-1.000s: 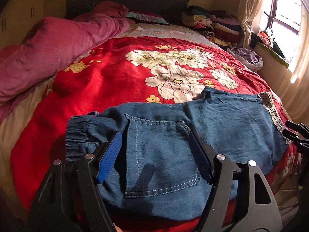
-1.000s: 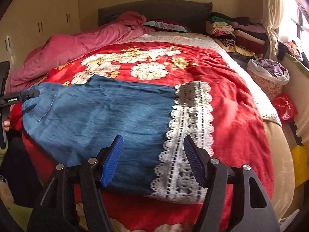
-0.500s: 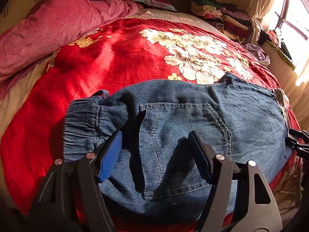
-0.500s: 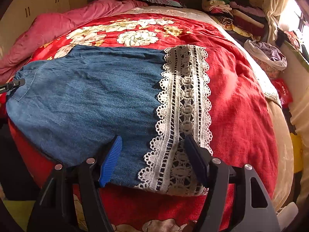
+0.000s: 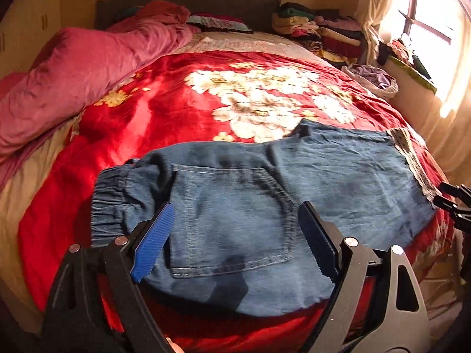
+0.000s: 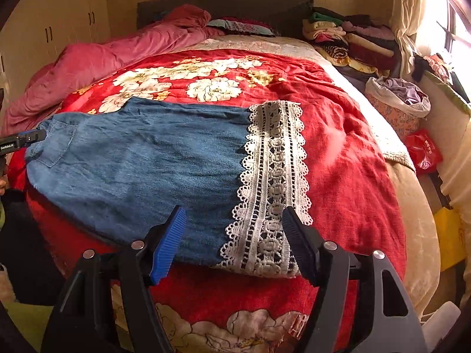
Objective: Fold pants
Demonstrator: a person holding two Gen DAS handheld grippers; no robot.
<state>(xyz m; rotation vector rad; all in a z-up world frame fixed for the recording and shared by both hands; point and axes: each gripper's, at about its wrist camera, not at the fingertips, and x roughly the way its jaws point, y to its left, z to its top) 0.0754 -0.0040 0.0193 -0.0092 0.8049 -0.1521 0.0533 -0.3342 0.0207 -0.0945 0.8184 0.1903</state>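
Blue denim pants point(image 5: 265, 206) lie flat across the near edge of a bed with a red flowered blanket point(image 5: 176, 111). Their elastic waistband point(image 5: 114, 194) is at the left and a white lace hem point(image 6: 273, 182) at the right. My left gripper point(image 5: 235, 238) is open and empty, hovering over the back pocket point(image 5: 229, 220) near the waist. My right gripper point(image 6: 235, 238) is open and empty, over the near edge of the leg where denim meets lace. Each gripper shows at the edge of the other's view: the right one point(image 5: 453, 206), the left one point(image 6: 20, 141).
A pink duvet point(image 5: 73, 79) is heaped on the bed's left side. Folded clothes point(image 6: 347, 38) are stacked at the back right by the headboard. A basket of laundry point(image 6: 397, 100) and a red bag point(image 6: 424, 150) sit beside the bed under the window.
Both grippers have pulled back and risen from the pants, so the views show more of the bed. The pants lie as before. Both grippers stay open.
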